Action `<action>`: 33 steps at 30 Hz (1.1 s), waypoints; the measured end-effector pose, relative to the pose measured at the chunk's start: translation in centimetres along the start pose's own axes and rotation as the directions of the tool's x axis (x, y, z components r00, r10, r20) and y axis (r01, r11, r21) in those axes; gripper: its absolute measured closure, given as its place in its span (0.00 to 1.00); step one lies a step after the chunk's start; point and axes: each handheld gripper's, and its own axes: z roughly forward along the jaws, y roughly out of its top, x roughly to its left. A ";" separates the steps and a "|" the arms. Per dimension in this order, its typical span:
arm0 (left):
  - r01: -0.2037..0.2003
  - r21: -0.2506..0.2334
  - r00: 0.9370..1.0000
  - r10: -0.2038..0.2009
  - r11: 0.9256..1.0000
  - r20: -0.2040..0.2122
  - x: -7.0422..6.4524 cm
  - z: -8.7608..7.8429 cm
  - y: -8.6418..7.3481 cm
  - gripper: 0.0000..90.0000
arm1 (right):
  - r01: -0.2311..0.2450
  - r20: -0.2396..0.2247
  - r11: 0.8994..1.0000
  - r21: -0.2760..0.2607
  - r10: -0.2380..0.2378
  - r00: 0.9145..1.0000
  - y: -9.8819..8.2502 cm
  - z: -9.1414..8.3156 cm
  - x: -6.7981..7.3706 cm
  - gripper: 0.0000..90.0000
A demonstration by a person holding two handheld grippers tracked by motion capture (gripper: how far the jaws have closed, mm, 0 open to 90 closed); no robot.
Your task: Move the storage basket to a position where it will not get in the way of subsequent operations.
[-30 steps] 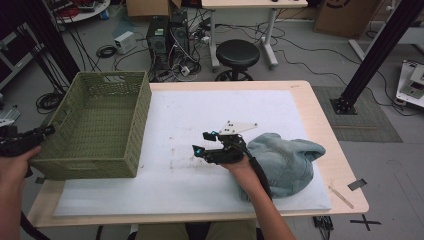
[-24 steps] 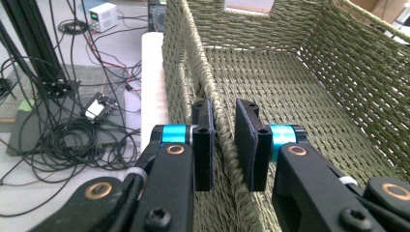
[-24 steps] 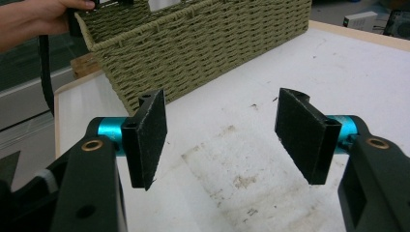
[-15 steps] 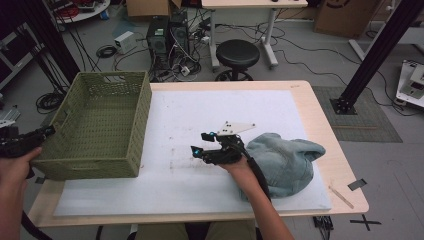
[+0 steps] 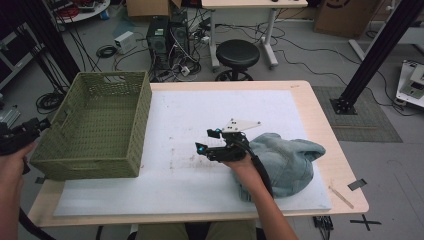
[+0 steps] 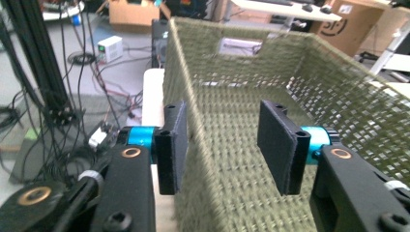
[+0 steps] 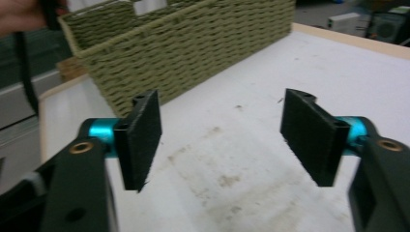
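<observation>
We see the green woven basket [image 5: 95, 132] sitting at about nine o'clock on the tabletop [image 5: 305, 100], its left part over the edge of the white mat [image 5: 200, 120] that covers most of the surface. The left gripper [image 5: 31, 127] is at the basket's left wall, held in the person's left hand [image 5: 12, 160] at the frame's left edge. In the left gripper view, the left gripper [image 6: 222, 140] straddles that wall: one pad stands outside the rim, the other inside the basket [image 6: 270, 77]. Its jaws have just been opening and now stand apart, the weave between them; the outer pad is close against the wall, the inner one clear of it, so nothing is clamped.

The right gripper [image 5: 209, 141] is near the middle of the mat, pointing toward nine o'clock, in the person's right hand [image 5: 242, 165]. A crumpled blue-grey garment [image 5: 287, 160] lies just behind it at about four o'clock, the hand against its near edge. In the right gripper view, the right gripper [image 7: 220, 130] has its jaws wide, having just opened further, with only stained mat [image 7: 309, 67] between them and the basket [image 7: 193, 43] ahead.
</observation>
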 end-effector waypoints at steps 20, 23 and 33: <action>-0.081 -0.071 0.979 0.092 0.994 0.181 -12.5 0.7 2.7 0.24 | -0.007 0.236 0.996 0.090 -0.014 0.972 -0.2 -7.6 -4.4 0.24; -0.111 -0.062 0.971 0.121 0.992 0.204 -14.4 1.5 2.4 0.24 | -0.003 0.249 0.996 0.086 -0.018 0.968 -0.4 -8.7 -4.6 0.24; -0.101 -0.064 0.941 0.116 0.993 0.318 -19.5 3.6 1.5 0.24 | 0.001 0.260 0.998 0.056 -0.015 0.965 -1.0 -11.6 -4.3 0.24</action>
